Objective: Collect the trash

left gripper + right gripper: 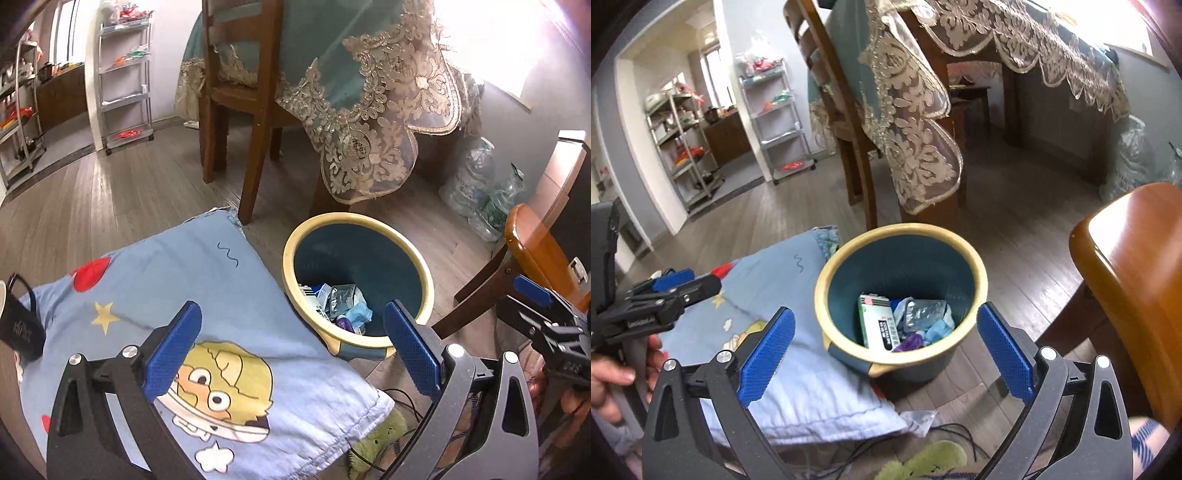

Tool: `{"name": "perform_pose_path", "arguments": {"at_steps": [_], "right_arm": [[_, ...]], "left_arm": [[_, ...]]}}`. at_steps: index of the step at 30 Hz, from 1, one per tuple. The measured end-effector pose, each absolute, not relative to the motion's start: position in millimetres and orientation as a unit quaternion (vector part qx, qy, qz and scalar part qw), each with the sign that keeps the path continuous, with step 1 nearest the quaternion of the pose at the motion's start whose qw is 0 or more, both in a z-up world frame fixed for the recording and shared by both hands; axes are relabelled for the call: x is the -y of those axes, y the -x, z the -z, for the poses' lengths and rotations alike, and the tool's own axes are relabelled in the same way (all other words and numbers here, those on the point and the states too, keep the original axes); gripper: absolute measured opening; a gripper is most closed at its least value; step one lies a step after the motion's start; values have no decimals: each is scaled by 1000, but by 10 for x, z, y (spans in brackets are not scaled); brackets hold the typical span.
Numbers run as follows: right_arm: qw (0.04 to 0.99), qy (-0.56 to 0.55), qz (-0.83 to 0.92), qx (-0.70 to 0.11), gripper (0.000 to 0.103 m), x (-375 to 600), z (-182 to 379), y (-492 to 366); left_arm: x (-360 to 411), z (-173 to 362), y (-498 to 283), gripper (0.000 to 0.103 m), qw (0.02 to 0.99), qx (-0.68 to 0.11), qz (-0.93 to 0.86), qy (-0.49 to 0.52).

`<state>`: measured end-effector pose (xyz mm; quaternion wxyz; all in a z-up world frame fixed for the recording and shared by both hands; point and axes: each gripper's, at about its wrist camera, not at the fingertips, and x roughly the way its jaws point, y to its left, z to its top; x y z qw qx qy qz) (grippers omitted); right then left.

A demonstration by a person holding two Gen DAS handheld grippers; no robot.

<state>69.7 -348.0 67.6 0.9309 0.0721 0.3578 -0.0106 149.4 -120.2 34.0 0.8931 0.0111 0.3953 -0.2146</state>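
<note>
A round bin with a cream rim (417, 258) (977, 266) and dark blue inside stands on the wood floor. It holds several pieces of trash (341, 301) (905, 319): a green and white box, a blister pack, crumpled blue and purple wrappers. My left gripper (291, 347) is open and empty, above the blue cartoon cushion (177, 280) beside the bin. My right gripper (884, 345) is open and empty, hovering over the bin's near rim. Each gripper shows at the edge of the other's view (543, 306) (668, 291).
A dark mug (18, 317) sits at the cushion's left. A wooden chair (236, 110) and a table with a lace-edged teal cloth (354, 110) stand behind the bin. An orange wooden stool (1130, 288) is at right. Plastic bottles (476, 184), a green slipper (923, 461) and cables lie on the floor.
</note>
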Motion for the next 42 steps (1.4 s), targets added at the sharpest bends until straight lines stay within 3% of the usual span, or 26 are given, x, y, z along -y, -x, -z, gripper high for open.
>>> {"name": "perform_pose_path", "arguments": {"at_steps": [14,42], "right_arm": [[940,-60,17,-336,98,3352,-700,-266],[939,-63,7,-339,98,3332,-638,-285]], "left_arm": [[1254,-443,-971,97,900,-366,232,-53],[1356,-445,-923,97,908,-351,215,-74]]}}
